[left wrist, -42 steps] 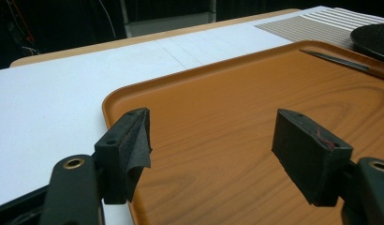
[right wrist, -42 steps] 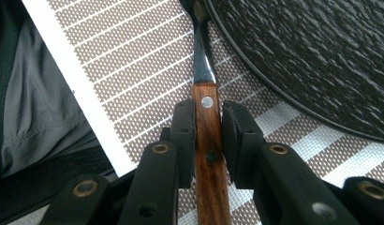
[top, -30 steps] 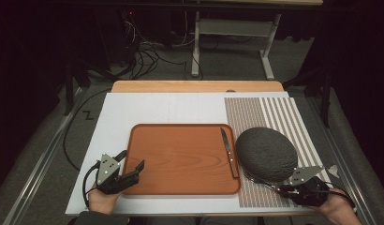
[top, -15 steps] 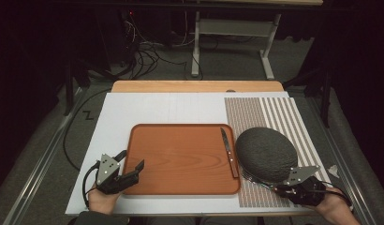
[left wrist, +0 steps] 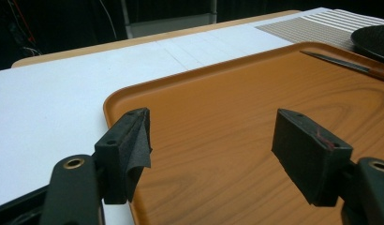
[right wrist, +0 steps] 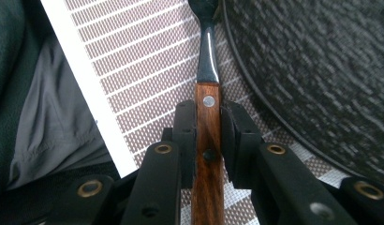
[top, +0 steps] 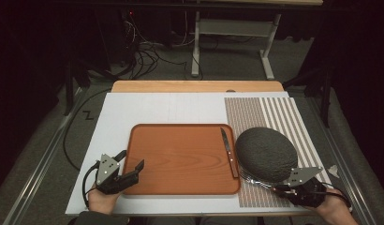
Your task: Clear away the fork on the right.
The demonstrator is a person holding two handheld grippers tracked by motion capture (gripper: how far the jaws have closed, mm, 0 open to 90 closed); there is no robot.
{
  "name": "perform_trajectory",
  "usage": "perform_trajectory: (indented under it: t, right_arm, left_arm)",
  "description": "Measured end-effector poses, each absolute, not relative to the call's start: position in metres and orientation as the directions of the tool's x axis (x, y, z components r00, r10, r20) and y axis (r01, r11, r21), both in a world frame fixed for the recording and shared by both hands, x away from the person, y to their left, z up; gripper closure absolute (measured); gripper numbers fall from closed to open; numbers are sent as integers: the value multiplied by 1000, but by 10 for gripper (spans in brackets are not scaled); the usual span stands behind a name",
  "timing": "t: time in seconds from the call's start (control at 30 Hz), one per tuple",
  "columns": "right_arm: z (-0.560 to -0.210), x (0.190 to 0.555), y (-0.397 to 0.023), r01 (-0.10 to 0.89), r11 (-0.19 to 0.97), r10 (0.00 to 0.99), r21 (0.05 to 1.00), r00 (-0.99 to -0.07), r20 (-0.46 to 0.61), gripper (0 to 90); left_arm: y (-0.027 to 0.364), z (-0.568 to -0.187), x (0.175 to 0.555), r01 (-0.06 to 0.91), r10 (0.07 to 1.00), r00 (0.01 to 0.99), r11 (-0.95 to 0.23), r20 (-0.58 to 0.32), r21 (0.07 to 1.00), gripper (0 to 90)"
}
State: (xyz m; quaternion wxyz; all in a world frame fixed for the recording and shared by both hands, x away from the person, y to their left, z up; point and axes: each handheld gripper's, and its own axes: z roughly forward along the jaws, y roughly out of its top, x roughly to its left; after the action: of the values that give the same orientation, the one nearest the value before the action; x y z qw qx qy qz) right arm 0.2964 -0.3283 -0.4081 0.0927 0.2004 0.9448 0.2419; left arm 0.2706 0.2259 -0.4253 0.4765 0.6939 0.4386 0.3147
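Right gripper (right wrist: 208, 136): we log jaws clamped on wooden-handled steel fork (right wrist: 207, 140), handle between pads | left gripper (left wrist: 227, 150): jaws apart over orange wood-grain tray (left wrist: 237, 103).

Overhead light falls on the table (top: 134, 112); the far floor lies dim, and both tool views blur near the lens.

Wood-handled fork (right wrist: 207, 136), flat beside dark plate (right wrist: 316, 70)
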Motion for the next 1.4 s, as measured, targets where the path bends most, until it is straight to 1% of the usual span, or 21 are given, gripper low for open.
perform_trajectory:
  t: [0.3,0.57,0.8,1.03,1.4]
  right_arm:
    - [-399,296,-323,316,787,415,530,-906,-76,790]
    - [-399,296,-315,305,790,404,531,-912,-78,790]
    - [-394,296,-312,300,777,405,554,-911,-74,789]
    - [-388,303,-297,318,765,428,560,-901,-74,789]
    - [-386,316,-266,322,747,437,581,-897,-64,789]
  left_arm:
    - [226,-425,271,309,909,417,-163,20,937,284]
    - [226,-425,271,308,908,419,-163,20,937,283]
    - [226,-425,271,308,908,418,-164,21,937,284]
    - [226,-425,270,307,907,420,-164,22,937,284]
    - [227,-425,270,301,909,416,-162,23,940,283]
